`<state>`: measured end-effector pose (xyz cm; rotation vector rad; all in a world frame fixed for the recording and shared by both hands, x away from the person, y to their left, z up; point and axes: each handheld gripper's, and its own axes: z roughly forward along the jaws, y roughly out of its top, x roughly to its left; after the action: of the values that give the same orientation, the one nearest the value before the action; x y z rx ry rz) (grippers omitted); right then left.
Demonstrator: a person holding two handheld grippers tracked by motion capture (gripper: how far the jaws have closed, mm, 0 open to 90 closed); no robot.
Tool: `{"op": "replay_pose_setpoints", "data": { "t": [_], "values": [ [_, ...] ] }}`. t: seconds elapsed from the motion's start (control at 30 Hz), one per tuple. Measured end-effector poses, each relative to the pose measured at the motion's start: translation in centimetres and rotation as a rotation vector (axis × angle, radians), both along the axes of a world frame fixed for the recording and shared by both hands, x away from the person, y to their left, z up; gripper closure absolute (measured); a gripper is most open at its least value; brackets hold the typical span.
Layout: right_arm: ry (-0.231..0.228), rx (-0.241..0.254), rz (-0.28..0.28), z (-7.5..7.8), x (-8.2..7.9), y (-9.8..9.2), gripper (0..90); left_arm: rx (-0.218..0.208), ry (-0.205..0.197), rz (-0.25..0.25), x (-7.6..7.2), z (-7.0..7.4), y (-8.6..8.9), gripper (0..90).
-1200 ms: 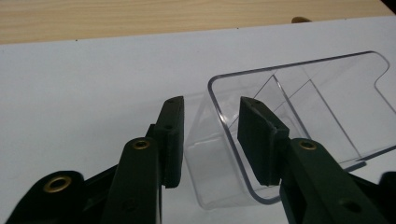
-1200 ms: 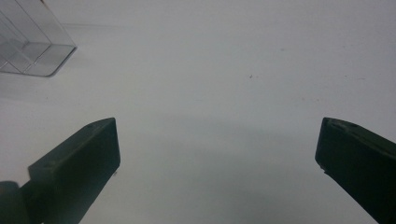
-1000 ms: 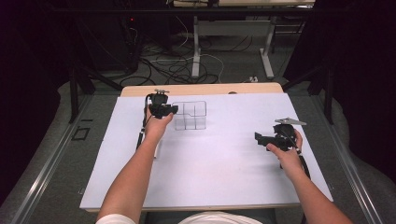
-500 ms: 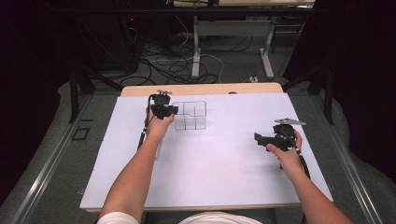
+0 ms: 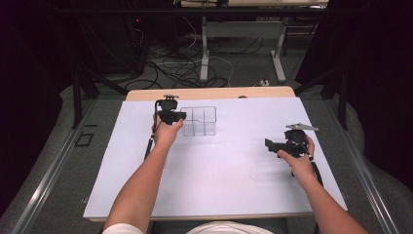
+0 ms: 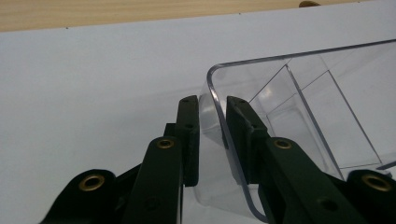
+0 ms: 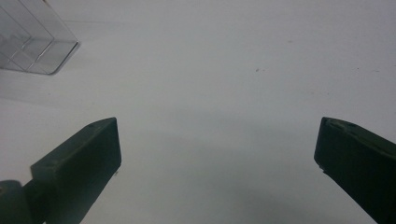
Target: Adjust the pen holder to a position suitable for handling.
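Observation:
A clear plastic box (image 5: 198, 122) with inner dividers stands on the white sheet (image 5: 219, 175) at the far middle. My left gripper (image 5: 181, 116) is at its left wall. In the left gripper view the jaws straddle the box's rounded corner wall (image 6: 215, 100), one inside and one outside. They have just been closing and now pinch that wall, so my left gripper (image 6: 213, 121) is shut on it. My right gripper (image 5: 269, 144) hovers over bare sheet at the right and points left. Its jaws stand wide apart in the right gripper view (image 7: 217, 140), with nothing between them and the box (image 7: 32, 42) far off.
The white sheet covers most of a wooden table, whose bare edge (image 5: 209, 92) shows at the back. Cables and table legs (image 5: 204, 48) lie on the floor beyond. A cable (image 5: 148, 144) trails from the left gripper along the forearm.

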<state>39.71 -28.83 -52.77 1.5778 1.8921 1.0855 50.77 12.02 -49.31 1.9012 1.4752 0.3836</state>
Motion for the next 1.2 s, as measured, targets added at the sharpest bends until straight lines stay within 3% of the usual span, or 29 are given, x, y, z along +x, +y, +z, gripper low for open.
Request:
{"op": "replay_pose_setpoints", "data": {
  "t": [0.17, 0.3, 0.7, 0.8, 1.2],
  "values": [
    [0.002, 0.003, 0.0, 0.0, 0.0, 0.1, 0.0, -0.025, 0.012, 0.016, -0.2, 0.1, -0.6, 79.8],
    [0.0, 0.001, 0.003, 0.0, 0.0, 0.0, 0.0, -0.006, 0.019, 0.016, -0.5, 0.3, -1.4, 81.3],
    [-0.002, 0.011, 0.0, 0.1, -0.1, 0.1, 0.0, -0.032, 0.067, 0.068, -2.0, 0.5, -3.4, 80.9],
    [-0.002, 0.01, 0.002, 0.1, -0.1, 0.0, 0.0, -0.027, 0.076, 0.065, -2.2, 0.6, -3.7, 80.5],
    [-0.002, 0.014, 0.002, 0.1, 0.0, 0.0, 0.1, -0.076, 0.127, 0.058, -3.1, 0.8, -4.8, 76.7]
  ]
}}
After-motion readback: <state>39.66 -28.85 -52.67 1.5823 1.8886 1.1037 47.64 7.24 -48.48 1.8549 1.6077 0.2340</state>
